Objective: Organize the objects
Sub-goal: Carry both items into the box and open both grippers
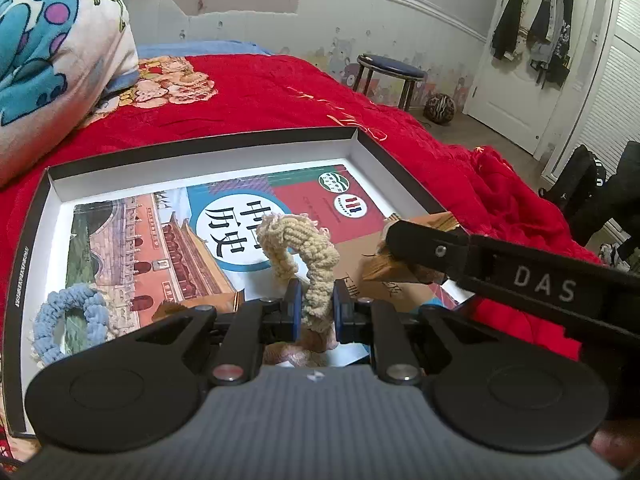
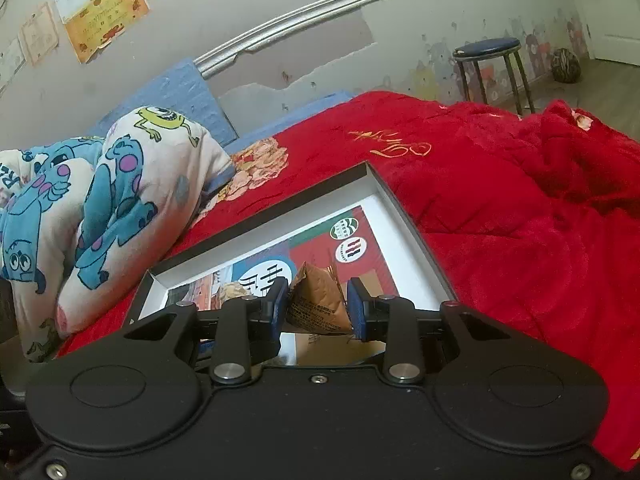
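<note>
A shallow black-rimmed white box (image 1: pixel 56 196) lies on the red bedspread, with a colourful history book (image 1: pixel 168 236) flat inside it. My left gripper (image 1: pixel 314 304) is shut on a cream knitted scrunchie (image 1: pixel 304 248) and holds it above the book. A blue scrunchie (image 1: pixel 68 320) lies in the box's left near corner. My right gripper (image 2: pixel 318 306) is shut on a brown triangular snack packet (image 2: pixel 316 300) over the box (image 2: pixel 400 200). In the left wrist view the right gripper's finger (image 1: pixel 424 244) and the packet (image 1: pixel 392 268) show at the box's right side.
A cartoon-print quilt (image 1: pixel 48 52) is bunched at the left of the box. The red bedspread (image 2: pixel 520 220) is rumpled to the right. A blue-topped stool (image 1: pixel 390 72) and a striped ball (image 1: pixel 440 107) stand on the floor past the bed.
</note>
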The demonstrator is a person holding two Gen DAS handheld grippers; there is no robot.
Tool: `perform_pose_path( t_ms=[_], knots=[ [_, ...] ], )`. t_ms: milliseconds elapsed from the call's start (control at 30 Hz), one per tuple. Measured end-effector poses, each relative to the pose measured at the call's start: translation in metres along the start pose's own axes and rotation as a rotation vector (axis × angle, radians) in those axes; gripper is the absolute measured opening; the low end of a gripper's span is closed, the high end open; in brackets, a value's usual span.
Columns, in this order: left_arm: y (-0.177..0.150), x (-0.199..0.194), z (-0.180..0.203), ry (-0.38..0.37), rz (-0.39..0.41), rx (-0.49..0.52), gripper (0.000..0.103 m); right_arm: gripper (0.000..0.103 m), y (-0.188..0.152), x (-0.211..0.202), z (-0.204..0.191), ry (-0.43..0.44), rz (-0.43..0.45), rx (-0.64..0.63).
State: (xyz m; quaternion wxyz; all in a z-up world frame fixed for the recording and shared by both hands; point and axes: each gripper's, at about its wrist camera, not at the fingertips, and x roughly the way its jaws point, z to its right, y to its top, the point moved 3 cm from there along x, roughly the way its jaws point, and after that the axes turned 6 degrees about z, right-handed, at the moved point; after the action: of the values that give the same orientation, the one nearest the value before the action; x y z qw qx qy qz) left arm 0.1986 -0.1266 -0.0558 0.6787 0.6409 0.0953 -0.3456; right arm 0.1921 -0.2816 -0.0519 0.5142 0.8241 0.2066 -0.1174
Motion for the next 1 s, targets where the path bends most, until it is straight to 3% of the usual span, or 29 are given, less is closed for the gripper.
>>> perform_pose_path(
  t_ms=[633,867,967,1000],
  knots=[
    [-0.004,-0.001,0.001,-0.038,-0.034,0.012,0.020,0.031,-0.010,0.005,0.003,-0.041,-0.035,0.002],
    [-0.005,0.000,-0.003,-0.064,-0.055,0.014,0.028,0.032,-0.012,0.007,0.003,-0.049,-0.041,-0.011],
    [-0.006,0.002,-0.005,-0.072,-0.069,0.007,0.043,0.032,-0.012,0.006,0.003,-0.046,-0.041,-0.008],
    [-0.006,0.002,-0.005,-0.067,-0.070,0.009,0.043,0.032,-0.012,0.006,0.003,-0.045,-0.041,-0.004]
  ],
)
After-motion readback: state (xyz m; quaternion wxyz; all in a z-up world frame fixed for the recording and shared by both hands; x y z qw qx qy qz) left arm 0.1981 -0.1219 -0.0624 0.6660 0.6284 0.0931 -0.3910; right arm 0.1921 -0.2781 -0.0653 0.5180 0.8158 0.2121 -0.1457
